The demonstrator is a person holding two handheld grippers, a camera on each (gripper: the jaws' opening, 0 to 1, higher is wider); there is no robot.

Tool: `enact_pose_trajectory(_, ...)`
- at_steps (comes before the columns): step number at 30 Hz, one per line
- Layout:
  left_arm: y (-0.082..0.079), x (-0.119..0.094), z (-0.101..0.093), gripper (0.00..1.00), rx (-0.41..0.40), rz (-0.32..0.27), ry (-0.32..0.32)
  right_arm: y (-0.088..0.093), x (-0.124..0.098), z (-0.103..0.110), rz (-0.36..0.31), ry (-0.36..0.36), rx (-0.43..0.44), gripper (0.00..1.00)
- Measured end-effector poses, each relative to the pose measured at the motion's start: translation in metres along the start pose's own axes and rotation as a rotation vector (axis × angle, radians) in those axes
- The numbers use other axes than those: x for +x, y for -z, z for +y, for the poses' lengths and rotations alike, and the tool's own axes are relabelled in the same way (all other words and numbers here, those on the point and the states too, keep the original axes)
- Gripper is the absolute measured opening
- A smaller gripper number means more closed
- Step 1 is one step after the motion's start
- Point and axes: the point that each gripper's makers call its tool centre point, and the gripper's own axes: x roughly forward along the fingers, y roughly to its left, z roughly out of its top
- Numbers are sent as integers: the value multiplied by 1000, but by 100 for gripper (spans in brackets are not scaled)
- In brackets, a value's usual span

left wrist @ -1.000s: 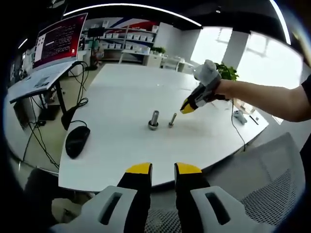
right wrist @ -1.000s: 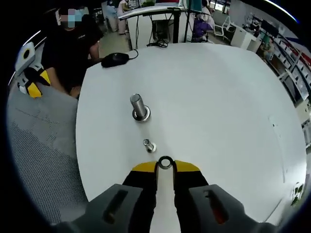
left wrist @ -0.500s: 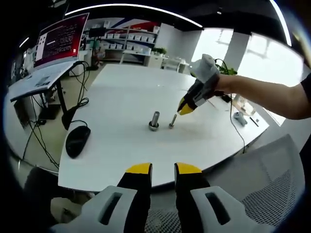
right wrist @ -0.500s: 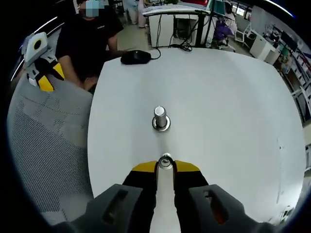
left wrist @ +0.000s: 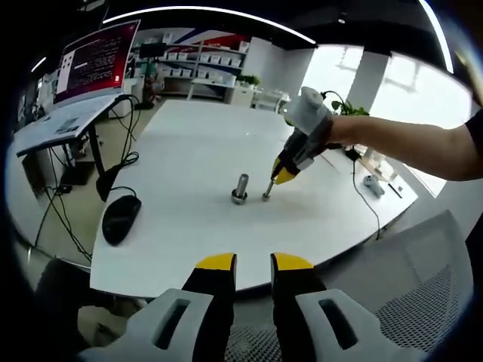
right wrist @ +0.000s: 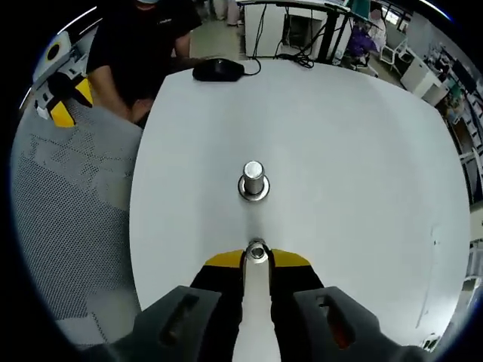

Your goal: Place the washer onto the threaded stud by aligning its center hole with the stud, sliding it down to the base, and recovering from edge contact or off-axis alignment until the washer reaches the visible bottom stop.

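Right gripper view: my right gripper [right wrist: 256, 260] pinches the small silver metal washer [right wrist: 257, 251] directly over the thin threaded steel stud [left wrist: 268, 188] on the white table [right wrist: 339, 173]; my left gripper [left wrist: 253, 265] sits narrowly parted, empty.

At the lower centre of the right gripper view the washer [right wrist: 256, 252] sits so close over the threaded stud [right wrist: 257, 251] that whether its hole rings the stud cannot be told, and the right gripper [right wrist: 256, 260] hides the stud's base.
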Motion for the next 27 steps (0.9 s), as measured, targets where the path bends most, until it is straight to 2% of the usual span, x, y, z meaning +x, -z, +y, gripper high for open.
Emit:
enact_pose_trajectory(10,1,0,0,16,4,2,0,6,26,0,25,4,9,13)
enact_pose_trajectory(19,0,0,-1,16,6,3,3,11,39,5,41,2,-2,15)
enact_pose_trajectory(23,1,0,-1,16,8,5,5,11,37,6,25,6,39,28)
enact_pose_trajectory(27,1,0,-1,16,10,5,6,13,22,4,-13,29,85,33)
